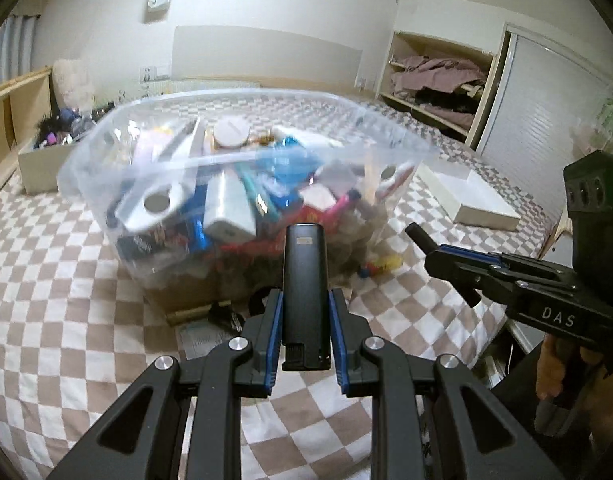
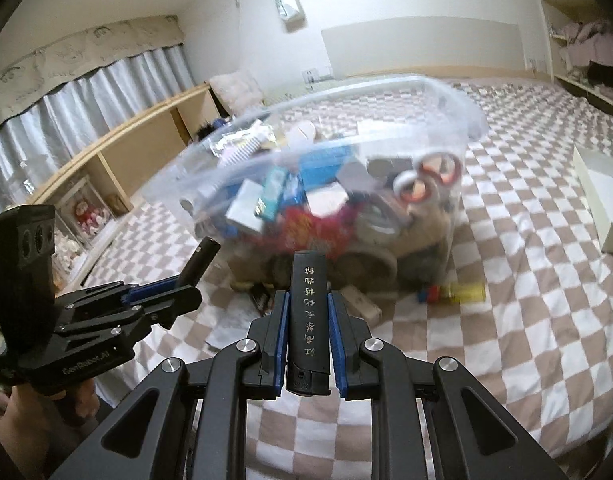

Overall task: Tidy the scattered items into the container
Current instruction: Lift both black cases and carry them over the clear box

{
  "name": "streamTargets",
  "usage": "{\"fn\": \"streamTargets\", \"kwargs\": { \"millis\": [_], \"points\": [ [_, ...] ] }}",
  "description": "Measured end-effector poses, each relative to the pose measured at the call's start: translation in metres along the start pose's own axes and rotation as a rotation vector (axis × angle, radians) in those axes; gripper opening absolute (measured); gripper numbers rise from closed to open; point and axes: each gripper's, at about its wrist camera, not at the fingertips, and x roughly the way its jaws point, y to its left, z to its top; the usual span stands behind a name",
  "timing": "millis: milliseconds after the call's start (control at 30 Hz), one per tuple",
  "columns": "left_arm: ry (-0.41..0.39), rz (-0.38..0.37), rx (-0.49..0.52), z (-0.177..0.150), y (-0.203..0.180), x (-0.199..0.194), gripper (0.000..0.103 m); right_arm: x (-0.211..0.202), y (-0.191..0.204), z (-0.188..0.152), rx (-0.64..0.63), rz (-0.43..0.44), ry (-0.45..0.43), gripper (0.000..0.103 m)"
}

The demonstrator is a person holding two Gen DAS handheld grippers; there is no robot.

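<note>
A clear plastic container full of mixed items stands on the checkered bed; it also shows in the right wrist view. My left gripper is shut on a black bar-shaped item, held in front of the container's near wall. My right gripper is shut on a black bar with gold characters, also in front of the container. Each gripper shows in the other's view, the right gripper and the left gripper. Small items lie by the container's base: a yellow and red piece, a dark packet, papers.
A white flat box lies on the bed right of the container. A cardboard box of oddments sits at the far left by a wooden shelf. An open closet with clothes is at the back right.
</note>
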Motion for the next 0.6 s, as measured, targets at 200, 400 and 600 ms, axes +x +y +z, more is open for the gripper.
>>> {"fn": "streamTargets", "kwargs": {
  "millis": [200,400,600],
  "points": [
    [-0.03,0.003,0.025,0.023,-0.007,-0.009,0.022,-0.008,0.008,0.019,-0.02,0.007,-0.042,0.02],
    [-0.069,0.027,0.039,0.045,-0.006,-0.012,0.022,-0.015,0.015,0.042,-0.058,0.011,-0.089,0.02],
    [-0.096,0.044,0.021,0.069,0.004,-0.012,0.022,-0.019,0.017,0.07,-0.093,-0.007,-0.131,0.02]
  ]
}}
